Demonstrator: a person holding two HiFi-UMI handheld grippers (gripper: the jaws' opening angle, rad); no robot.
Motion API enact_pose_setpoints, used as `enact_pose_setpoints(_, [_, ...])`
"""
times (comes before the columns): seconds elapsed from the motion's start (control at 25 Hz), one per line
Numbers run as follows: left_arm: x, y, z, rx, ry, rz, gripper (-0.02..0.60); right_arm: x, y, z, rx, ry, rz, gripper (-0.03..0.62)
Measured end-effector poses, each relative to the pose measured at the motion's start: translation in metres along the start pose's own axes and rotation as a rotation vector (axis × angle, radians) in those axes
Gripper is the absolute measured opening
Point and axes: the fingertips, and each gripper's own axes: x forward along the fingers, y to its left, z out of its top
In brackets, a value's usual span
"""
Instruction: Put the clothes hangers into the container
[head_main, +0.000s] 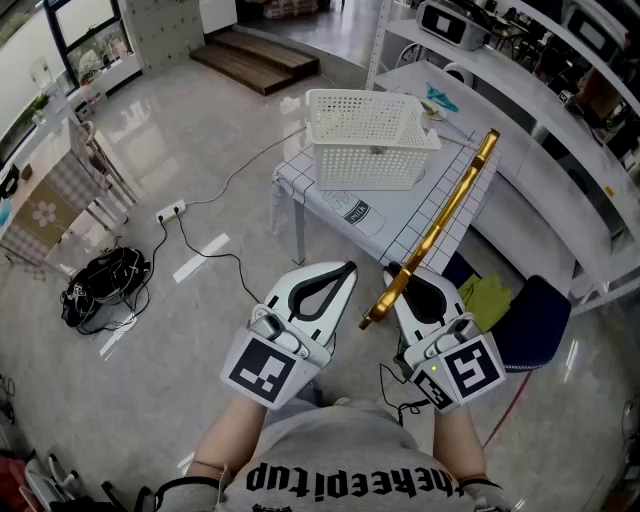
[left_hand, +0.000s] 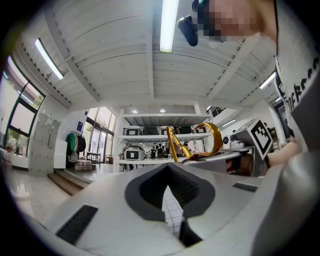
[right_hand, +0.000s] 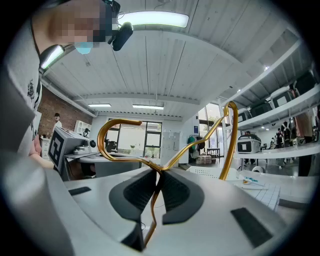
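Observation:
A gold metal clothes hanger slants up over the table's near right corner, its far end reaching level with the white perforated basket. My right gripper is shut on the hanger near its neck. In the right gripper view the pads pinch the gold wire at my right gripper, with the hook curling left and the basket beyond. My left gripper hovers beside it, short of the table, shut with nothing between its jaws. The left gripper view shows my left gripper and the hanger to its right.
The basket stands on a small table with a white gridded cover. Right of it are long white shelves and a dark blue seat with a yellow-green cloth. Cables, a power strip and a black bundle lie on the floor at left.

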Motion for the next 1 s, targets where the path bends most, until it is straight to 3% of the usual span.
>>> enact_pose_setpoints(0.52, [-0.003,-0.004,-0.003,-0.005,0.003,-0.016,0.012,-0.005,-0.001,-0.005,-0.009,0.007,-0.022,0.037])
enact_pose_setpoints(1.0, [-0.013,0.030,-0.005,-0.004,-0.006,-0.027,0.012,0.024,0.000,-0.006,-0.009,0.022,-0.067,0.037])
